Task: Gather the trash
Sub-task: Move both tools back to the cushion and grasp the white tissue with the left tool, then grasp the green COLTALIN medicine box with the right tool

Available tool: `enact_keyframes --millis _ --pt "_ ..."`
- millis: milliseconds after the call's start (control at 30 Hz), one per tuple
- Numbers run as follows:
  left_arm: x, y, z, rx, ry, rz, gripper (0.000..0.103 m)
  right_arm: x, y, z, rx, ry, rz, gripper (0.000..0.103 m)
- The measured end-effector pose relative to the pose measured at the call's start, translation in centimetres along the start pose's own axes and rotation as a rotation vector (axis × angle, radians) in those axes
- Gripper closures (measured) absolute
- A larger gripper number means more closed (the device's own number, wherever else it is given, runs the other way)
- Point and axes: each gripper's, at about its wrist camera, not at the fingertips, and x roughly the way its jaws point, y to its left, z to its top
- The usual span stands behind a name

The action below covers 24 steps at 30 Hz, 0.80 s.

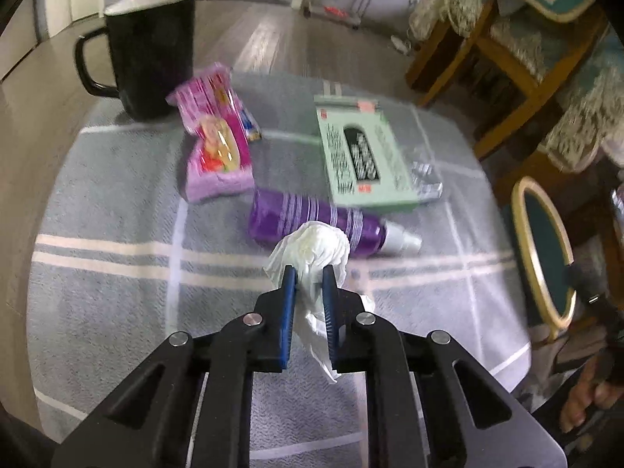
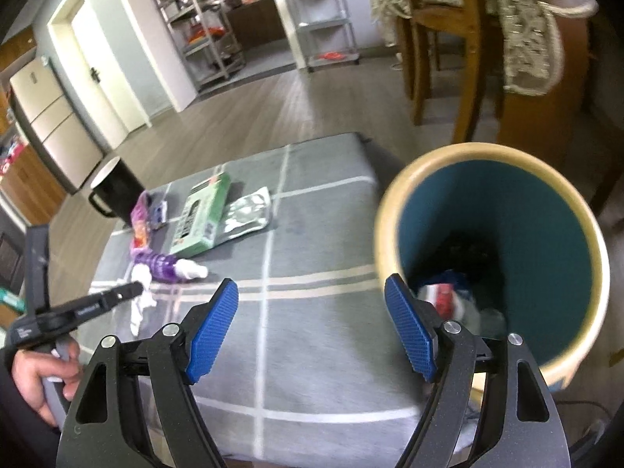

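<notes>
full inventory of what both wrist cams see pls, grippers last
tissue: 1, white, crumpled, clamped in left gripper above the cloth
spray bottle: 1, purple, white nozzle, lying on the cloth behind the tissue
box: 1, pale green, flat, mid-cloth
foil pack: 1, silver, beside the box
snack wrapper: 1, pink-purple, near the mug
mug: 1, black, white inside, far corner
tablecloth: 1, grey, white stripes
bin: 1, teal inside, cream rim, off the table edge, trash inside
left gripper: shut on tissue
right gripper: open, empty, beside the bin
</notes>
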Motion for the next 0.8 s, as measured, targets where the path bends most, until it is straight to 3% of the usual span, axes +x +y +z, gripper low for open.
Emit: enact_keyframes --millis 333,800 --pt "-3.1 1.8 1.8 -0.13 -0.162 -0.063 0.09 4.8 7.0 2.6 -0.084 0.079 0.019 0.015" --pt "-4.9 5.8 2.5 -0.319 -0.267 -0.015 0.09 13.7 15.9 5.9 -0.208 0.189 -0.07 0.01"
